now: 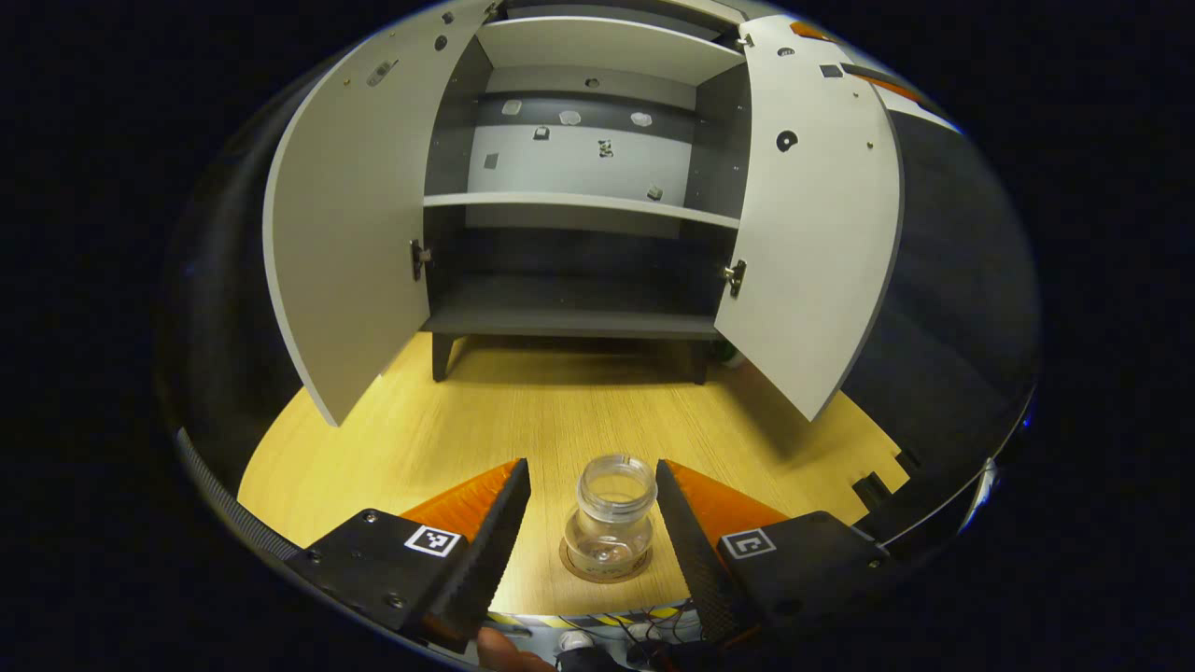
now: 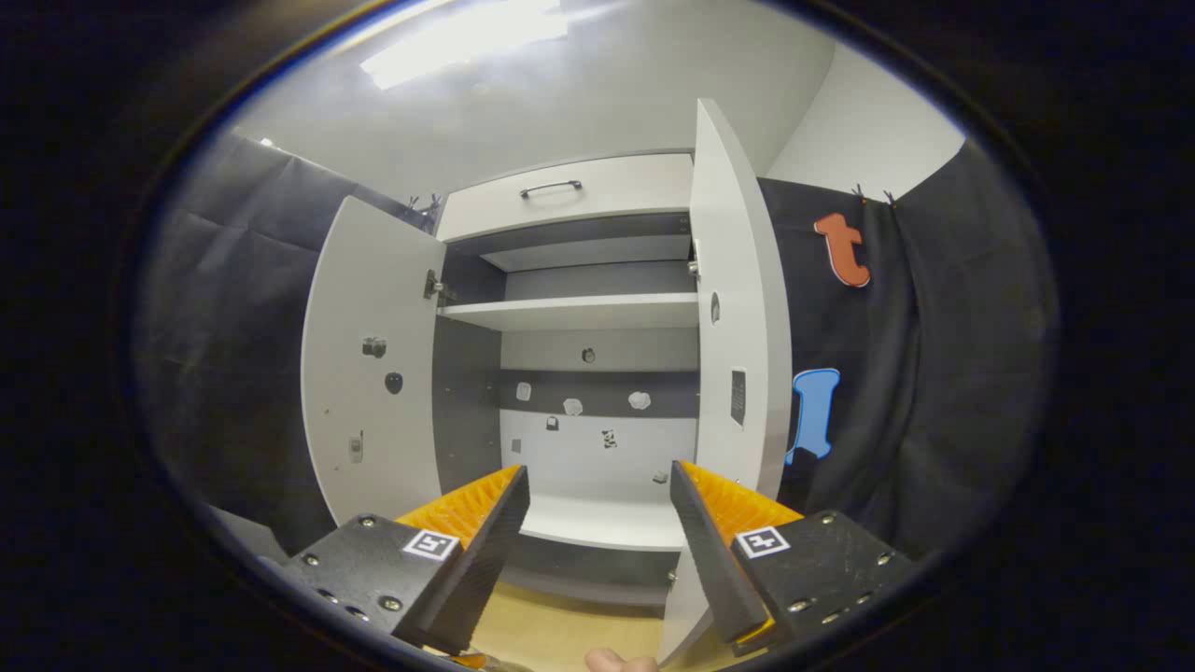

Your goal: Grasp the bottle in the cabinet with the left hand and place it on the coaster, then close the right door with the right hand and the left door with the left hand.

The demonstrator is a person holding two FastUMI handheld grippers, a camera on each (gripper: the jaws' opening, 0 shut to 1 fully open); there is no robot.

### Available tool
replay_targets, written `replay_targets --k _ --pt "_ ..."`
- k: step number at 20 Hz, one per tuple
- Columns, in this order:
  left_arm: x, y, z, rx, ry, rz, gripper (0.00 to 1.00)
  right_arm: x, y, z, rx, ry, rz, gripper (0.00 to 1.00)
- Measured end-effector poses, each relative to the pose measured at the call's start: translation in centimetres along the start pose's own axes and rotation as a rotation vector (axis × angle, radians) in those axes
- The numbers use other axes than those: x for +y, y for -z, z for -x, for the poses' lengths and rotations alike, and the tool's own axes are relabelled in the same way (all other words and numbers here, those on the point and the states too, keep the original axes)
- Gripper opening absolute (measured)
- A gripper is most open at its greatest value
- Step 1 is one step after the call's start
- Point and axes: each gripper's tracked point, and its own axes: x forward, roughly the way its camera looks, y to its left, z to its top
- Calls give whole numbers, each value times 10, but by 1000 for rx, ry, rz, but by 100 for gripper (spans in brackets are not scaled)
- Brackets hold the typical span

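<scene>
Left gripper: jaws spread wide, either side of bottle, no contact, nothing held. Bottle: clear, no cap, upright on round coaster on wooden table, well in front of cabinet. Left door and right door both swung open; shelves bare.

Right gripper: jaws wide apart, nothing held, raised, facing cabinet interior. Right door edge-on just beyond its right finger.

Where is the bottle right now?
In the left gripper view, the bottle stands upright on the coaster on the wooden table, between the left gripper's open fingers, in front of the open cabinet.
</scene>
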Motion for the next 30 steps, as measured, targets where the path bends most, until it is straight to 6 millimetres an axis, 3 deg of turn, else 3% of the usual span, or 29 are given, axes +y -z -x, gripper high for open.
replay_targets --k 5,8,12,13,15,20,25,30 --pt "5 -63 26 -128 -16 17 86 2 -1 1 -5 9 5 92" --pt "13 -121 42 -238 -51 -8 86 2 -4 1 -20 20 13 92" --pt "25 -219 68 -427 -121 -68 90 0 -8 6 -42 26 18 92" --pt "28 -238 72 -452 -131 -83 95 -1 -8 7 -45 26 25 92" --pt "28 -264 77 -466 -137 -97 97 -6 -10 12 -58 33 47 92" --pt "25 -298 83 -468 -125 -60 97 -25 -31 35 -108 82 43 92" --pt "19 -311 83 -471 -125 -105 96 -81 -60 59 -181 238 33 92" --pt "20 -306 79 -465 -118 -87 97 -133 -64 72 -196 386 52 92"
